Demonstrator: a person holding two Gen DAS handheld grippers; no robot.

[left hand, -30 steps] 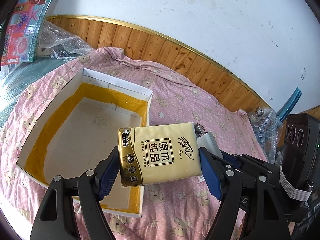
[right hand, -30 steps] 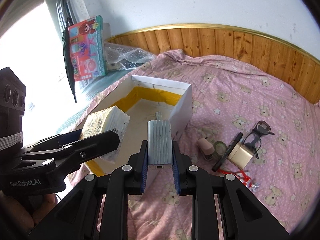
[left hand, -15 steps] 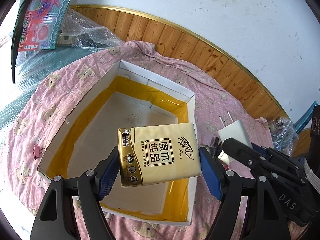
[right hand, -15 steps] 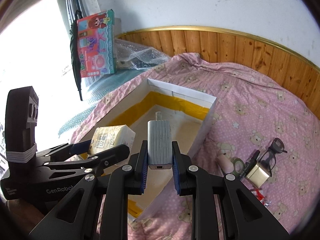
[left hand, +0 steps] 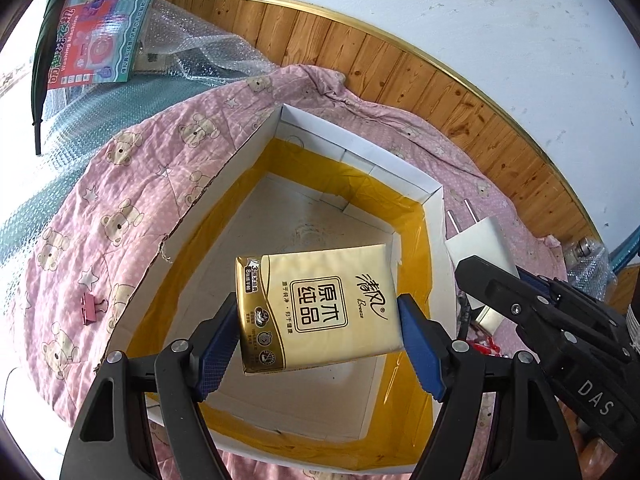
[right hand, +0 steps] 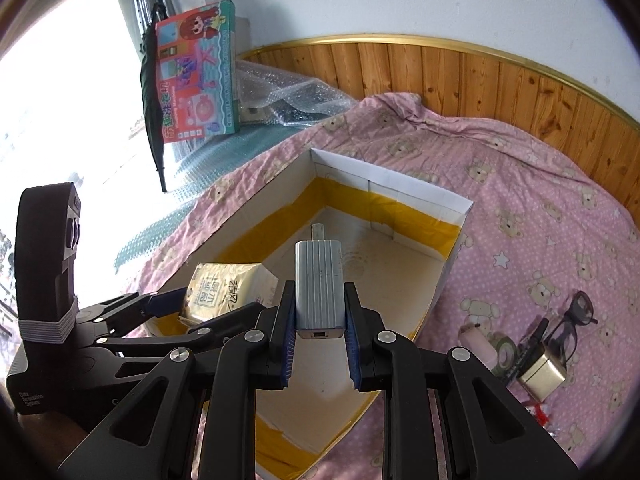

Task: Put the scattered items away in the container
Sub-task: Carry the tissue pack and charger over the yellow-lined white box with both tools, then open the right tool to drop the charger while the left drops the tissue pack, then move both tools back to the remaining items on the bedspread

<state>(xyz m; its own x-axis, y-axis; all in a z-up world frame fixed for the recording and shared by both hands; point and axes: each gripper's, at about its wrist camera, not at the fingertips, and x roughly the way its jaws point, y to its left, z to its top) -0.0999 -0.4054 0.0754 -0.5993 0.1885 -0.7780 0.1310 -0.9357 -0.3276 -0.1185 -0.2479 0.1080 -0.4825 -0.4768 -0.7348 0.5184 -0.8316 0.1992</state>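
My left gripper (left hand: 320, 332) is shut on a yellow tissue pack (left hand: 316, 304), held above the floor of the open cardboard box (left hand: 352, 152) lined with yellow tape. My right gripper (right hand: 319, 320) is shut on a grey-white charger plug (right hand: 319, 280), its prongs pointing forward over the box (right hand: 400, 184). In the left wrist view the charger (left hand: 480, 244) hangs just past the box's right wall. In the right wrist view the tissue pack (right hand: 228, 292) sits in the left gripper (right hand: 192, 308), low over the box's near left corner.
The box lies on a pink bear-print quilt (right hand: 520, 200). Right of it lie glasses (right hand: 576, 316), a tape roll (right hand: 505, 350), a gold cube (right hand: 542, 374), a pen and a small pink bottle (right hand: 476, 342). A pink binder clip (left hand: 92, 308) lies left of the box. Bubble wrap and a toy carton stand behind.
Both grippers have moved left and forward with their loads. The tissue pack now hangs over the box's inside, and the charger has come over the box's near right part.
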